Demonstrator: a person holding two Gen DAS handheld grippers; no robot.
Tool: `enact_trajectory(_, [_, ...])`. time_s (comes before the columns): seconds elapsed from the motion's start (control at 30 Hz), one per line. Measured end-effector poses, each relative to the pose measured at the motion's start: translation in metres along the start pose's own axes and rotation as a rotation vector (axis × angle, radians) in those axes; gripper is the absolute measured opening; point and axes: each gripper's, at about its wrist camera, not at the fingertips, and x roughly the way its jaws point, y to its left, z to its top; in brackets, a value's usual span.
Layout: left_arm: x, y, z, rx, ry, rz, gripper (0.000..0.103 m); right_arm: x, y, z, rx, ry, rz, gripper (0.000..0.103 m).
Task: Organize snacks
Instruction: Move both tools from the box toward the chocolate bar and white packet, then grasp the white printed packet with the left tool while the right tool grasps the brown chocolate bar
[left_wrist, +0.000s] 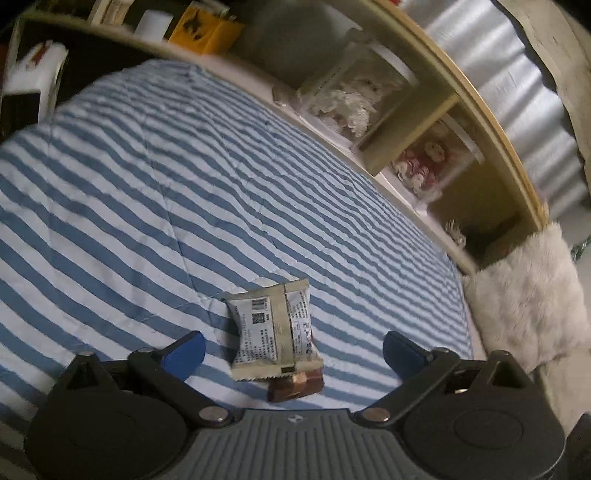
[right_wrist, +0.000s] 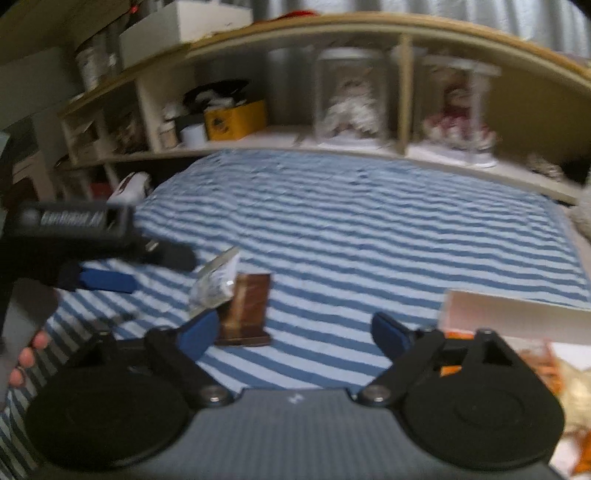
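Left wrist view: the left hand-held gripper stands wide open and holds nothing. A white snack packet lies on the striped bed cover directly ahead, between the two blue fingertips but touching neither. Its long axis runs roughly along the line of the fingers, leaning slightly to one side. A brown snack packet lies partly under the near end of the white one, closer to the palm. Beyond, a shelf unit borders the bed.

Right wrist view: the right hand-held gripper is likewise wide open and empty. The brown packet lies just ahead of its left fingertip, left of the centre line; the white packet lies beyond it, further left. The other hand-held gripper approaches these packets from the left side. A white box holding orange-wrapped items sits just beyond the right finger.

Judgement: the left hand-held gripper is the better aligned, since the white packet already sits between its fingers; closing across the packet's short axis appears feasible. The underlying brown packet may be dragged along.
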Motion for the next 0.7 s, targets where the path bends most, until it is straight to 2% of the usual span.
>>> enact_trajectory(0.07, [0.008,0.001,0.002,-0.018,0.005,-0.008,0.091,0.013,0.007,0.0,-0.022,0.019,0.019,0.084])
enact_trajectory(0.2, [0.022,0.002,0.005,-0.011,0.011,0.008,0.09,0.033,0.021,0.0,-0.069,0.027,0.04,0.08])
enact_trajectory(0.4, [0.039,0.004,0.003,0.009,0.039,0.032,0.083,0.056,0.033,-0.006,-0.138,0.056,0.049,0.074])
enact_trajectory(0.43, [0.041,0.004,0.003,0.017,0.04,0.037,0.082,0.059,0.034,-0.007,-0.144,0.06,0.051,0.07])
enact_trajectory(0.5, [0.042,0.006,0.002,0.019,0.037,0.047,0.076,0.063,0.036,-0.007,-0.147,0.066,0.057,0.062])
enact_trajectory(0.57, [0.042,0.008,0.003,0.013,0.029,0.066,0.06,0.065,0.037,-0.008,-0.143,0.064,0.073,0.055])
enact_trajectory(0.6, [0.042,0.008,0.003,0.015,0.025,0.082,0.056,0.065,0.037,-0.008,-0.142,0.066,0.075,0.055])
enact_trajectory(0.7, [0.04,0.01,0.002,0.022,0.02,0.08,0.056,0.065,0.033,-0.007,-0.142,0.082,0.079,0.047])
